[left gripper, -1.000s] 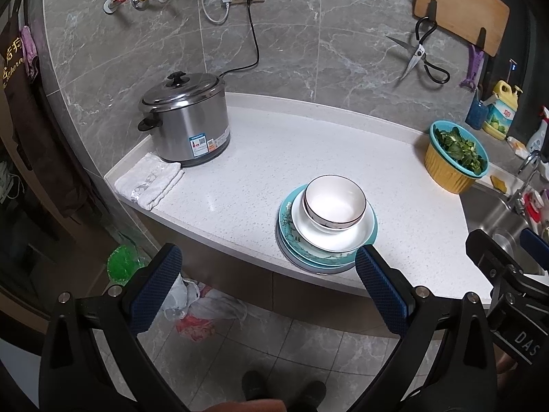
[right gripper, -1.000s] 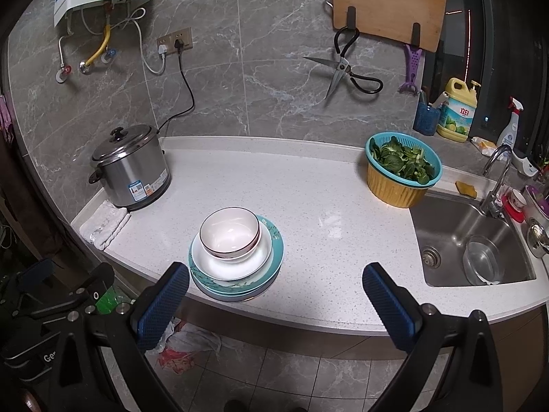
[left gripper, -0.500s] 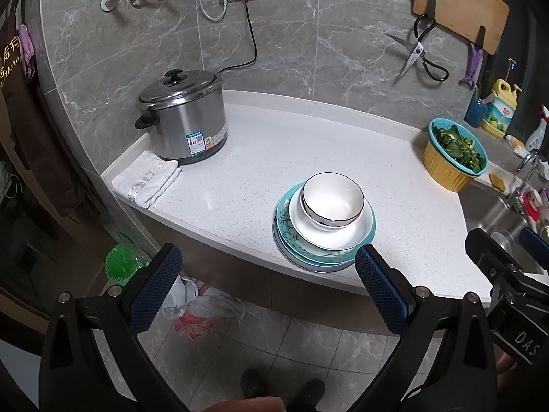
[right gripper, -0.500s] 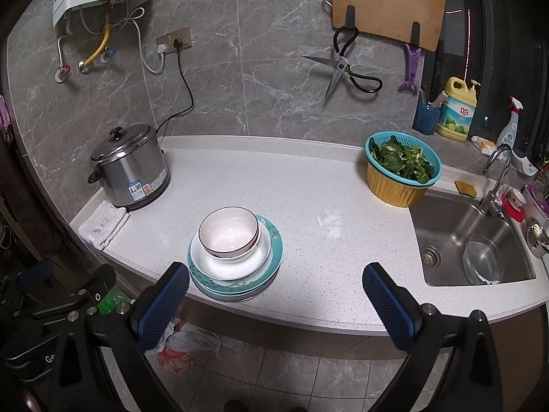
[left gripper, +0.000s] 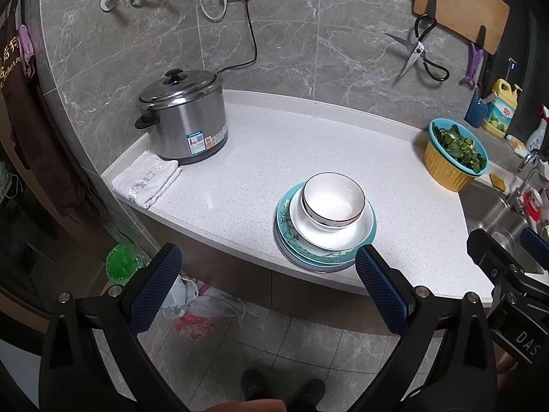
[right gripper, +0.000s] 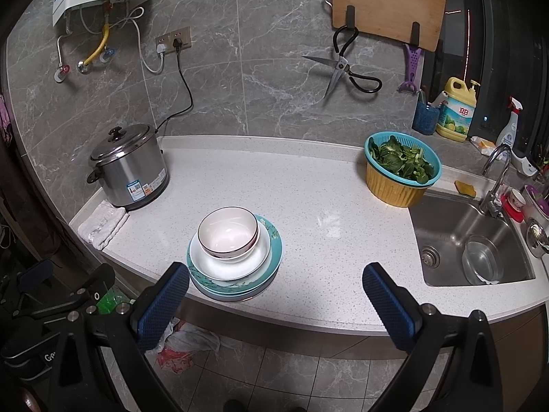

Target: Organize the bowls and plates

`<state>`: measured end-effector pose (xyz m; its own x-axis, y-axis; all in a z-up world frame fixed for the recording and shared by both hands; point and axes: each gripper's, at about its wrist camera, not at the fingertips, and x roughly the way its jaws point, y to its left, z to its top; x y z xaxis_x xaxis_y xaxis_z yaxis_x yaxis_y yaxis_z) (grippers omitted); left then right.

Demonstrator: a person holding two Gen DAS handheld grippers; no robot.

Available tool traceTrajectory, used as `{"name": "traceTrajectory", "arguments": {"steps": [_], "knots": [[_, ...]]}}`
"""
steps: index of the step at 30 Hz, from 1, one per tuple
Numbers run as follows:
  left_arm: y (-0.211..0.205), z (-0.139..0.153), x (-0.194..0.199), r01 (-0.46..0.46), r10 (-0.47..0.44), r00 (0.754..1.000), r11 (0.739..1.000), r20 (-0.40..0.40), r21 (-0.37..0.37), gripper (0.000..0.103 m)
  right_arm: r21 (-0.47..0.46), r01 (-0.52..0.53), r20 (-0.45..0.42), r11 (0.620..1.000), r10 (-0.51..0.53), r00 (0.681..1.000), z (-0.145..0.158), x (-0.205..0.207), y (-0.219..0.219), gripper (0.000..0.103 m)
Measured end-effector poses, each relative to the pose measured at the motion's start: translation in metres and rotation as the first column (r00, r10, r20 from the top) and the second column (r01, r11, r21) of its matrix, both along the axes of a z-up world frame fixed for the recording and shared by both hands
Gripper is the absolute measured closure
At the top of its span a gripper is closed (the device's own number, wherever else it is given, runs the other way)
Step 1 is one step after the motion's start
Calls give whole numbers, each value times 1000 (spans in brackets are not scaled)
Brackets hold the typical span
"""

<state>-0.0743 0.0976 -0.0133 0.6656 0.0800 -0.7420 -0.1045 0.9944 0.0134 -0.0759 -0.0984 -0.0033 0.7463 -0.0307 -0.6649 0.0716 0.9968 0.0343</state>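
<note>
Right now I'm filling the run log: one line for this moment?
left gripper: open, empty | right gripper: open, empty | bowl: atop plate stack | counter front edge | untouched

The wall [right gripper: 274, 68] is grey marble tile. Below it runs a white speckled counter [right gripper: 326, 213], with a steel sink [right gripper: 456, 237] at its right end. The floor [right gripper: 274, 377] is grey tile.

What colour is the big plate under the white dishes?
Teal, with a branch-and-blossom pattern on the plate; the right wrist view shows it best.
</note>
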Motion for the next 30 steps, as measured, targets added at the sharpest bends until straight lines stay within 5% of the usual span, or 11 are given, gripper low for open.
{"name": "traceTrajectory", "arguments": {"steps": [30], "knots": [[-3, 3, 3, 0, 0, 1000, 1000, 8, 1, 0, -2, -4, -1, 1000, 4, 1000, 0, 0, -4, 0]]}}
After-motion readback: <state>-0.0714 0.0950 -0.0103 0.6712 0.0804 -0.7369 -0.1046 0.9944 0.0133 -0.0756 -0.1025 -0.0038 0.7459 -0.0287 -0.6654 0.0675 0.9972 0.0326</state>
